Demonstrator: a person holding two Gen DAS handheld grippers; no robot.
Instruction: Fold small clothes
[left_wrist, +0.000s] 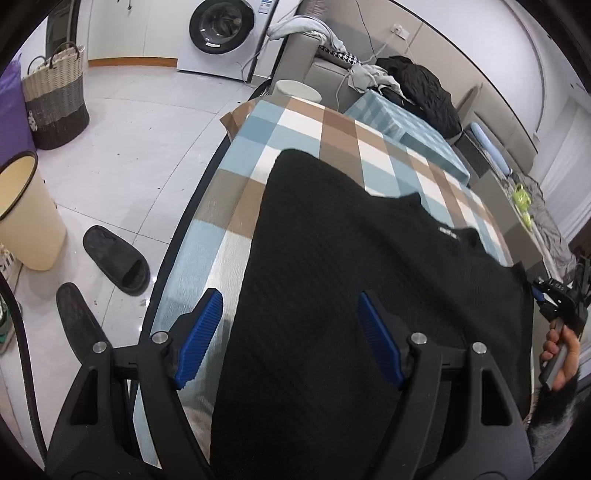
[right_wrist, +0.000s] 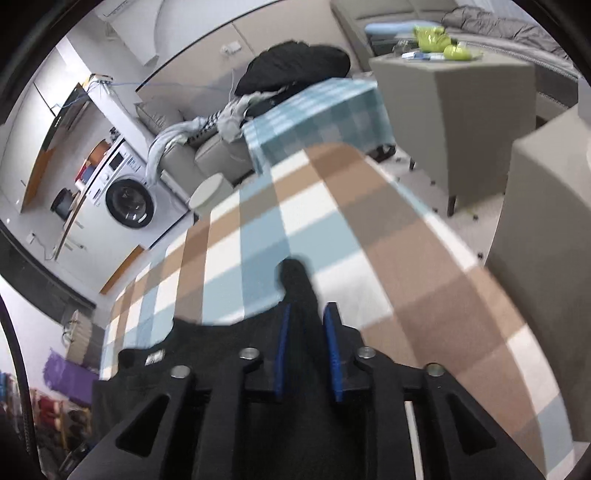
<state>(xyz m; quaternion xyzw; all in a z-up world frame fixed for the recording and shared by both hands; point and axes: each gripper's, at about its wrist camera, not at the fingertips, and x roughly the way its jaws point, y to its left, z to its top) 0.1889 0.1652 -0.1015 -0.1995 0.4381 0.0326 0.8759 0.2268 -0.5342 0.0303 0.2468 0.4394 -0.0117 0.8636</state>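
Observation:
A black knit sweater (left_wrist: 332, 295) lies spread on the checked tablecloth (left_wrist: 295, 122). My left gripper (left_wrist: 290, 306) is open above the sweater's left edge, its blue pads (left_wrist: 201, 338) wide apart, one over the cloth and one over the sweater. My right gripper (right_wrist: 306, 317) is shut on a fold of the black sweater (right_wrist: 299, 291), which sticks out between the blue pads (right_wrist: 330, 350). The right gripper also shows in the left wrist view (left_wrist: 543, 295) at the sweater's right edge, held by a hand. The sweater's neck label (right_wrist: 154, 357) is visible.
A cream bin (left_wrist: 26, 210), black slippers (left_wrist: 116, 260) and a woven basket (left_wrist: 55, 99) stand on the floor left of the table. A washing machine (left_wrist: 221, 33) is behind. A sofa with piled clothes (left_wrist: 417, 88) and grey stools (right_wrist: 461, 110) lie beyond the table.

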